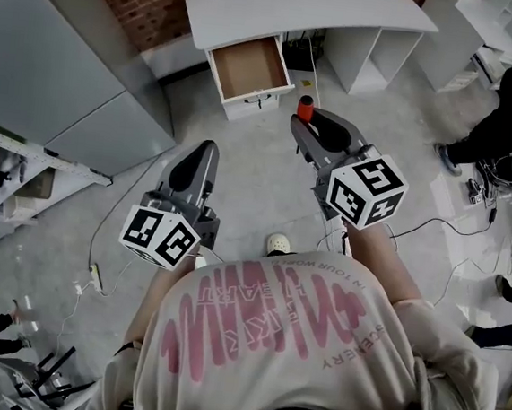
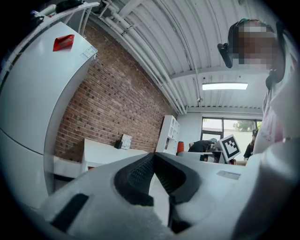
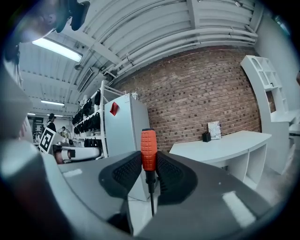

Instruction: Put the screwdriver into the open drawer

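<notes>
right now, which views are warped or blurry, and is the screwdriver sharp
Both gripper views bend heavily like fisheye, corners dark; right gripper view shows the screwdriver sharp; left gripper view has a ceiling light blown white; head view is evenly lit, drawer clear.

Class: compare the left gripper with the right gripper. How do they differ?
The left gripper is empty; the right gripper clamps an upright screwdriver. The left gripper's jaws meet at the tips; the right gripper's are kept apart by the screwdriver's handle. The right gripper is nearer the open drawer than the left gripper. Both carry a marker cube.
</notes>
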`<action>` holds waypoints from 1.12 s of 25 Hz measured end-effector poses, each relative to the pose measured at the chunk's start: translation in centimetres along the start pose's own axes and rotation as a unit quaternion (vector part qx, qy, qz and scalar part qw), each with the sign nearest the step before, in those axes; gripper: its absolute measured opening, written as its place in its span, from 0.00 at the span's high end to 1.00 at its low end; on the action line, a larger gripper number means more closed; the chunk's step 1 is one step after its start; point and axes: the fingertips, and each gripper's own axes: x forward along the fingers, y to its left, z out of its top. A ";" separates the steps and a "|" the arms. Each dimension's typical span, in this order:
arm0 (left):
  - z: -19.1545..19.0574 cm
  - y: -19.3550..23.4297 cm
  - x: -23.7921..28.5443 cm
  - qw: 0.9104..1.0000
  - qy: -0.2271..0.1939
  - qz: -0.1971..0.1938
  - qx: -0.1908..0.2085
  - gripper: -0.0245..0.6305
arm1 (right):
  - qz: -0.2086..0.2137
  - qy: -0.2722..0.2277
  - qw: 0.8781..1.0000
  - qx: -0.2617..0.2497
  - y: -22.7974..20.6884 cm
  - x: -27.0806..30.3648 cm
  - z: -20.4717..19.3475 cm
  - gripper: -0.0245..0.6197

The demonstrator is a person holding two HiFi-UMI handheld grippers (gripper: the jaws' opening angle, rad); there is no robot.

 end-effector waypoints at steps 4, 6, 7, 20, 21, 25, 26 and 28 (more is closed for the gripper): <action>0.5 -0.1 3.1 1.000 -0.014 -0.001 0.002 0.96 | 0.006 -0.008 1.000 -0.005 -3.0 0.8 1.0 0.79; 0.3 -0.1 4.2 1.000 -0.017 -0.005 0.003 0.96 | 0.006 -0.012 1.000 -0.005 -4.2 1.0 1.1 0.79; 0.2 -0.1 4.8 1.000 -0.016 -0.007 0.003 0.96 | 0.005 -0.013 1.000 -0.004 -4.7 1.1 1.1 0.79; -3.7 2.3 9.5 0.999 0.026 -0.007 -0.033 0.96 | -0.010 0.022 0.999 0.031 -9.4 2.8 -2.7 0.79; -4.0 2.9 9.9 0.999 0.027 -0.006 -0.036 0.96 | -0.011 0.026 0.999 0.035 -9.8 3.2 -3.1 0.79; -5.2 5.7 11.8 0.998 0.044 -0.008 -0.054 0.96 | -0.022 0.045 0.997 0.051 -11.5 5.9 -4.6 0.79; -5.5 6.6 12.4 0.997 0.049 -0.009 -0.059 0.96 | -0.026 0.050 0.997 0.054 -12.1 6.8 -4.9 0.79; -6.0 8.6 13.9 0.996 0.060 -0.015 -0.066 0.96 | -0.035 0.057 0.996 0.058 -13.2 8.7 -5.4 0.79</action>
